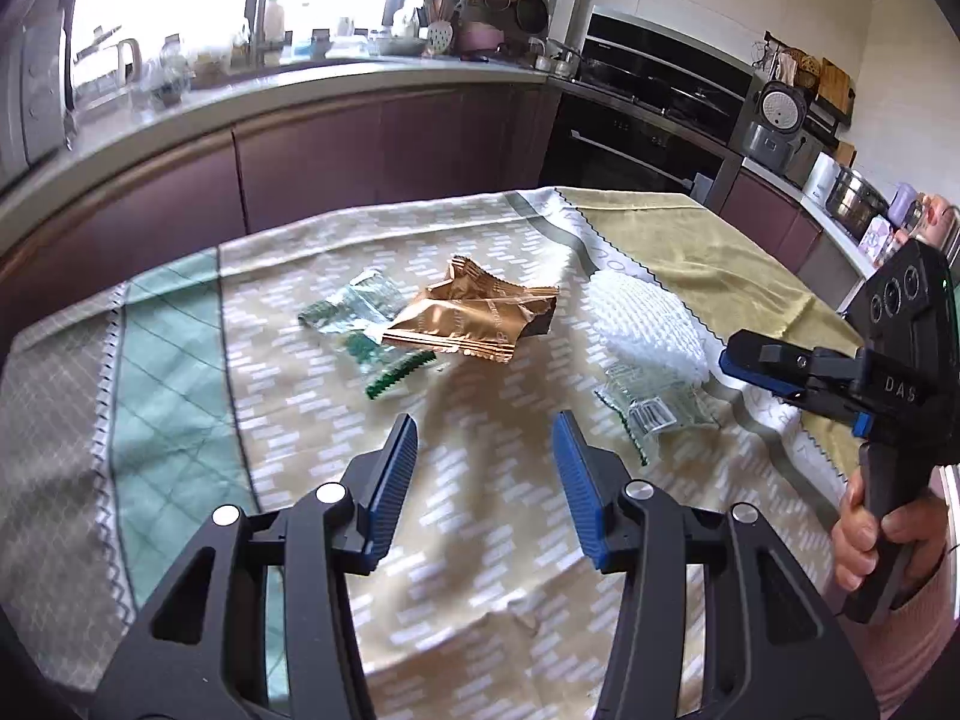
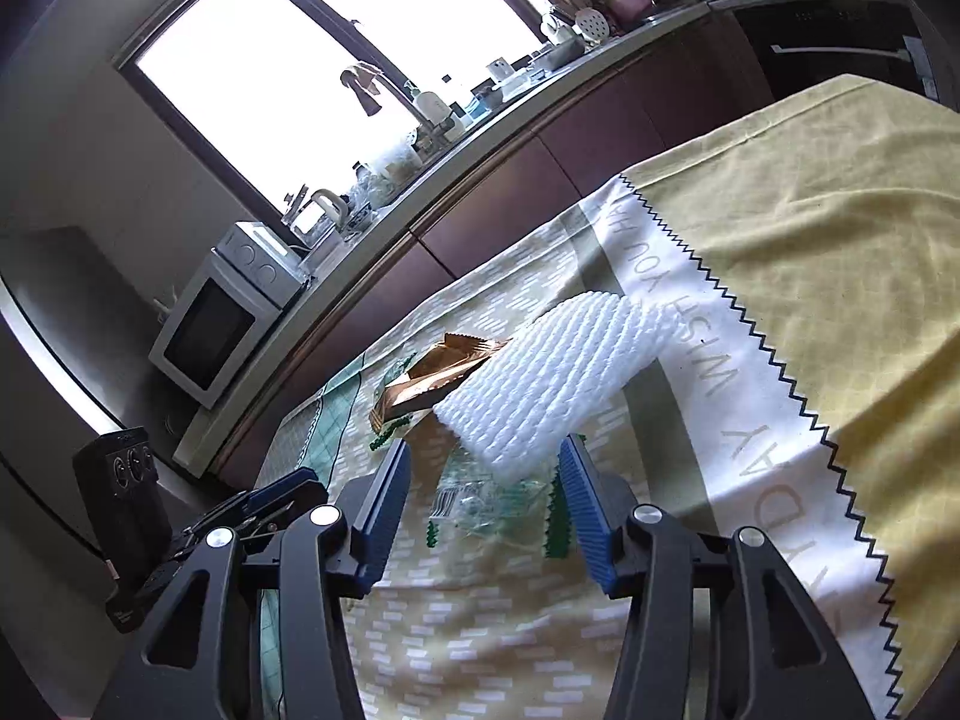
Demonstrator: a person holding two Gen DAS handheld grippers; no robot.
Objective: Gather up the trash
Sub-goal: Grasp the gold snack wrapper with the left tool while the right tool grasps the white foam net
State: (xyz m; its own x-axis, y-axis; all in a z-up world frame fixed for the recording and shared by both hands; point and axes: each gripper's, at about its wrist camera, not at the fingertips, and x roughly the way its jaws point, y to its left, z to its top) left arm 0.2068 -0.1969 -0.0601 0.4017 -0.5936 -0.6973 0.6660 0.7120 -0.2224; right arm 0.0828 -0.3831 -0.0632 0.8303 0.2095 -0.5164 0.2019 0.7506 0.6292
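Left wrist view, left gripper (image 1: 485,438): jaws spread wide, nothing between them, hovering above the tablecloth (image 1: 480,570).
Left wrist view, trash: four pieces lie on the cloth. A gold wrapper (image 1: 474,318) sits straight ahead and well beyond the fingertips, overlapping a clear wrapper with green edges (image 1: 360,324) on its left. A white foam net (image 1: 651,330) lies ahead to the right, and a second clear wrapper (image 1: 651,411) sits just in front of it.
Left wrist view, right gripper (image 1: 729,357): comes in from the right edge, tips close beside the foam net; how far its jaws stand apart cannot be told from this side-on angle.
Left wrist view, nearer hand: judged the right one for the foam net and the second clear wrapper; the left is better lined up with the gold wrapper.

Right wrist view, right gripper (image 2: 486,450): jaws wide open, holding nothing.
Right wrist view, foam net (image 2: 540,384): its near end reaches into the gap between the fingertips; its long axis runs away and up to the right, slanted across the line of the fingers.
Right wrist view, clear wrapper (image 2: 486,504): lies on the cloth between the two fingers, under the net's near end.
Right wrist view, gold wrapper (image 2: 432,381): farther off, ahead and left, partly hidden by the net.
Right wrist view, coming move: closing would probably catch the net's end; whether the wrapper beneath comes too is uncertain.
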